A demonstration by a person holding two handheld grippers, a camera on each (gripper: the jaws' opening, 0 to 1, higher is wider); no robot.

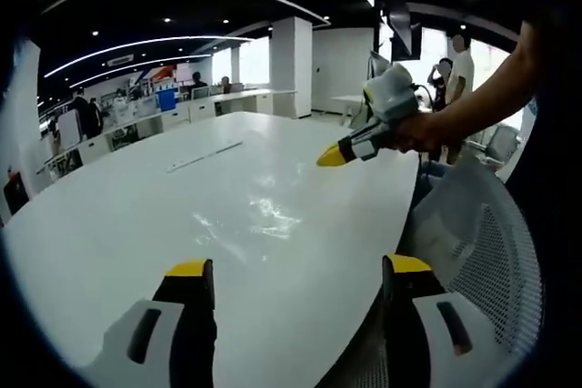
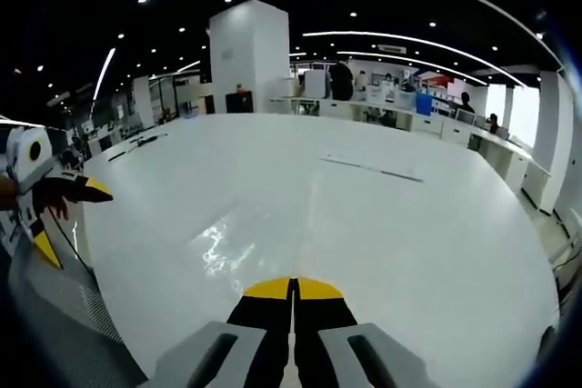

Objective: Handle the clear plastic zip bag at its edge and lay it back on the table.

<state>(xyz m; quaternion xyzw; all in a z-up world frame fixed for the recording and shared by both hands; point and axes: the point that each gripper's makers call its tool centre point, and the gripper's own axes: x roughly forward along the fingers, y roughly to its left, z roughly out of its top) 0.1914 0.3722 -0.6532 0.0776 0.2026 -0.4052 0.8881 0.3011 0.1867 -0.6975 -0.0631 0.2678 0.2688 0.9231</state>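
The clear plastic zip bag (image 1: 257,214) lies flat on the white table (image 1: 136,224), visible mostly as a glossy, wrinkled patch. My left gripper (image 1: 298,266) is open and empty, held near the table's edge short of the bag. My right gripper (image 1: 333,156) comes in from the right, held by a person's hand, above the table beyond the bag, its yellow tips together. In the right gripper view the bag (image 2: 225,244) lies ahead and left of my right gripper (image 2: 293,289), which is shut with nothing between its jaws. The left gripper (image 2: 71,220) stands open at the far left.
A thin pale strip (image 1: 205,155) lies farther along the table; the same strip (image 2: 371,168) appears in the right gripper view. A grey mesh chair (image 1: 486,243) stands at the table's edge. Desks, a white pillar (image 1: 293,65) and several people stand in the background.
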